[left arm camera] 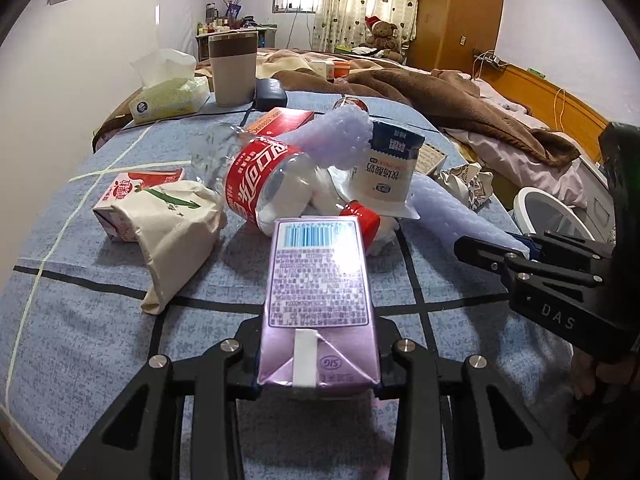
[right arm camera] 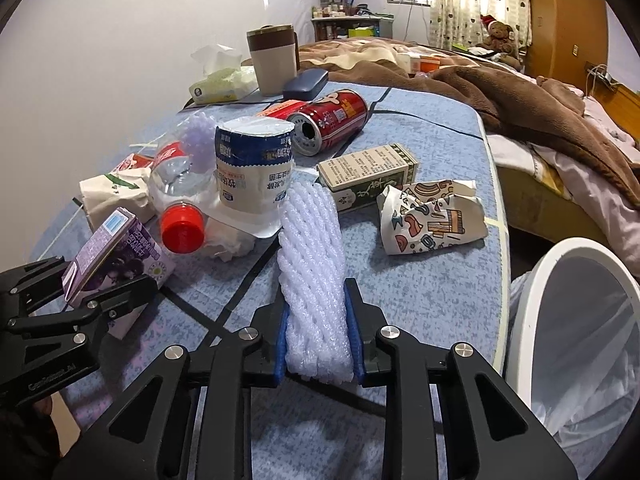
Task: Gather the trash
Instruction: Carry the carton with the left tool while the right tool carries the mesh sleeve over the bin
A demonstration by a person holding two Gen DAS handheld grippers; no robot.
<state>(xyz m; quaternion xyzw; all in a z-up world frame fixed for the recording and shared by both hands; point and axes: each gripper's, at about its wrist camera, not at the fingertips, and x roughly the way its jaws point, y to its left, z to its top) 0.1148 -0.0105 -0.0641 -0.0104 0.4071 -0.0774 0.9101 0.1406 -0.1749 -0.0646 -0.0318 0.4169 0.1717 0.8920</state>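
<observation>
My left gripper (left arm camera: 318, 364) is shut on a purple drink carton (left arm camera: 318, 292), held just above the blue tablecloth; the gripper (right arm camera: 92, 292) and its carton (right arm camera: 116, 256) also show at the left of the right wrist view. My right gripper (right arm camera: 318, 344) is shut on a white foam net sleeve (right arm camera: 312, 264); the sleeve (left arm camera: 444, 204) reaches into the left wrist view, where the right gripper (left arm camera: 516, 252) enters from the right. A red-capped plastic bottle (left arm camera: 272, 184), a yogurt cup (right arm camera: 252, 160), a red can (right arm camera: 328, 120), a green box (right arm camera: 368, 172), a crumpled paper cup (right arm camera: 428, 216) and a paper bag (left arm camera: 176, 232) lie on the table.
A white-rimmed bin with a clear liner (right arm camera: 568, 320) stands off the table's right edge. A tissue pack (left arm camera: 168, 92), a beige tumbler (left arm camera: 232, 68) and a dark case (left arm camera: 272, 94) sit at the far end. A pink carton (left arm camera: 120, 200) lies at the left. An unmade bed with a brown blanket (left arm camera: 460, 96) is behind.
</observation>
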